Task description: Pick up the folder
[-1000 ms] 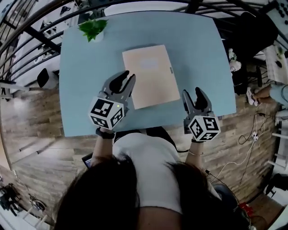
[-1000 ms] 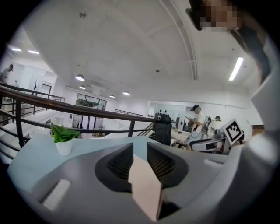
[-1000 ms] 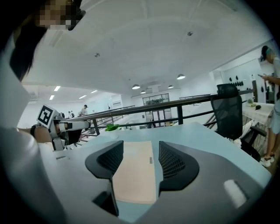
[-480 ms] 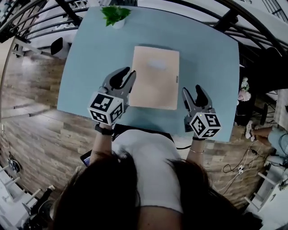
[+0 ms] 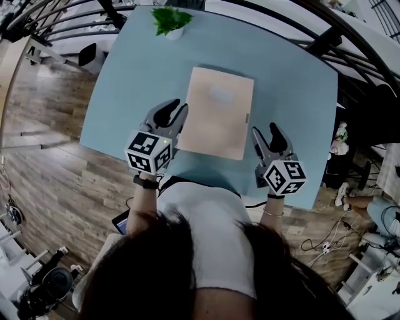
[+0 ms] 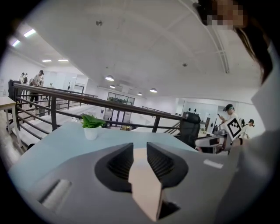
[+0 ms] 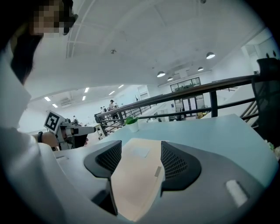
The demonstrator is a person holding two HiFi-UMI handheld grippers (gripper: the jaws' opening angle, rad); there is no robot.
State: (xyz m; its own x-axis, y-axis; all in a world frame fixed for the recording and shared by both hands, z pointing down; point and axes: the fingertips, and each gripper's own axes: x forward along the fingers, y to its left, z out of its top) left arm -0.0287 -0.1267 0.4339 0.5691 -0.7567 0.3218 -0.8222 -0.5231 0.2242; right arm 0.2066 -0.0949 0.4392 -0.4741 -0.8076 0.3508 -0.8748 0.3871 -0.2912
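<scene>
I am holding my left gripper [image 5: 173, 111] with its jaws narrowly apart, gripping nothing, just beside the near left edge of the flat beige rectangular folder [image 5: 219, 112], which is lying mid-way across the light blue desk [image 5: 287, 81]. My right gripper [image 5: 265, 131] is standing wide and empty near the folder's near right corner. The left gripper view is catching only a strip of the folder; the right gripper view is showing most of its cover. A small white pot [image 5: 174, 34] is holding a leafy green plant [image 5: 171, 19] at the far edge.

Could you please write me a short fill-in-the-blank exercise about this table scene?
1. The folder lies flat on the blue ___.
2. A potted ___ stands at its far edge.
3. The folder lies ___ the left gripper and the right gripper.
4. Both grippers' jaws stand ___, holding nothing.
Missing words: table; plant; between; open.
</scene>
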